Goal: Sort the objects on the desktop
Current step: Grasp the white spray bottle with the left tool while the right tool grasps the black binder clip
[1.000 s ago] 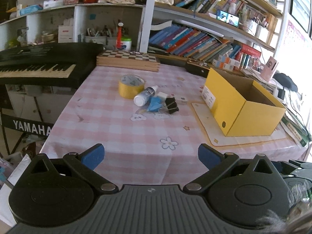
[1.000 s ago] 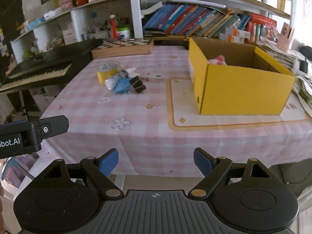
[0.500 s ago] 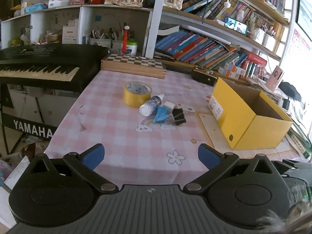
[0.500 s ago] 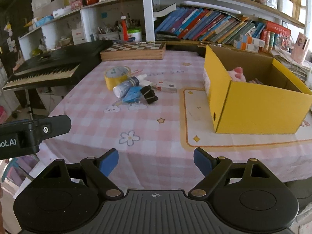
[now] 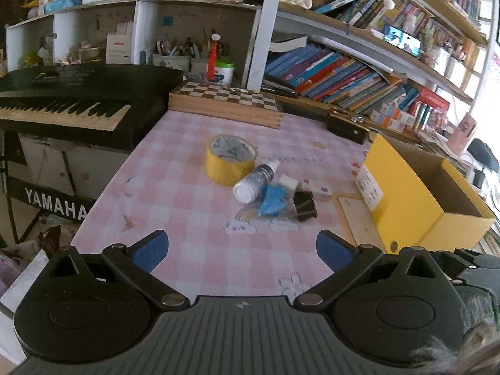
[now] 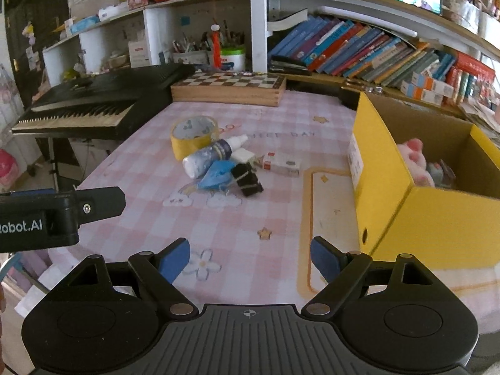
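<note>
Yellow box (image 5: 403, 193): right side runs out of frame at the right edge of the left wrist view; interior mostly hidden behind its near wall there. Right wrist view: pink soft item (image 6: 415, 159) inside, lower part hidden by box wall; items beside it too small to identify. White block (image 6: 242, 155) partly covered by bottle (image 6: 212, 154). Small carton (image 6: 281, 164): print unreadable. Keyboard (image 5: 62, 106) cut off at left edge.

Yellow tape roll (image 5: 229, 164), toppled white bottle (image 5: 256, 181) and clips (image 5: 304, 206) cluster beside open yellow box (image 5: 403, 197).
</note>
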A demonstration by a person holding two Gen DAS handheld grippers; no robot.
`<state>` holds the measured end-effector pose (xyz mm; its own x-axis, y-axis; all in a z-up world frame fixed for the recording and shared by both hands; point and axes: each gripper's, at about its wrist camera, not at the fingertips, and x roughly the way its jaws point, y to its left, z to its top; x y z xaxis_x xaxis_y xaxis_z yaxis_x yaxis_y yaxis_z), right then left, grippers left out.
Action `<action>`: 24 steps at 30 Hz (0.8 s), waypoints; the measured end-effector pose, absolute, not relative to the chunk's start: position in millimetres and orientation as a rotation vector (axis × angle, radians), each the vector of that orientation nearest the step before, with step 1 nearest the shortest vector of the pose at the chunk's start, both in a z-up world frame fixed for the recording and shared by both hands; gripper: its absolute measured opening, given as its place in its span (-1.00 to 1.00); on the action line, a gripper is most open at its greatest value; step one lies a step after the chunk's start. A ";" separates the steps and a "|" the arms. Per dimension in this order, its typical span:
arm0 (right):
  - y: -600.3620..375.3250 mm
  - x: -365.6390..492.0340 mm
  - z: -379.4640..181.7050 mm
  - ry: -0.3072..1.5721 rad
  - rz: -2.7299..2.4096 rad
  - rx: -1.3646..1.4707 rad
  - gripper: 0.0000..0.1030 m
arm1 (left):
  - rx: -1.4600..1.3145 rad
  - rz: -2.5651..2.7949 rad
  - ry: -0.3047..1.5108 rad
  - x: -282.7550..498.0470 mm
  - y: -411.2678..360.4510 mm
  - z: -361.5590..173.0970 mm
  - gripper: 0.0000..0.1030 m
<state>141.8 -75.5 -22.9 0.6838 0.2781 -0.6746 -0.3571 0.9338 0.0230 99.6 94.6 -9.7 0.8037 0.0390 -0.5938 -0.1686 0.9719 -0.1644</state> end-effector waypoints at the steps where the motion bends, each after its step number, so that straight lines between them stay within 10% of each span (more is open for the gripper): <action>1: -74.9 147.0 -23.4 0.737 0.364 -0.113 0.68 | -0.214 0.117 0.630 104.4 94.9 -9.8 0.98; 24: -60.0 239.5 -38.9 0.767 0.445 -0.107 0.68 | -0.168 0.143 0.641 209.0 100.7 -15.8 0.96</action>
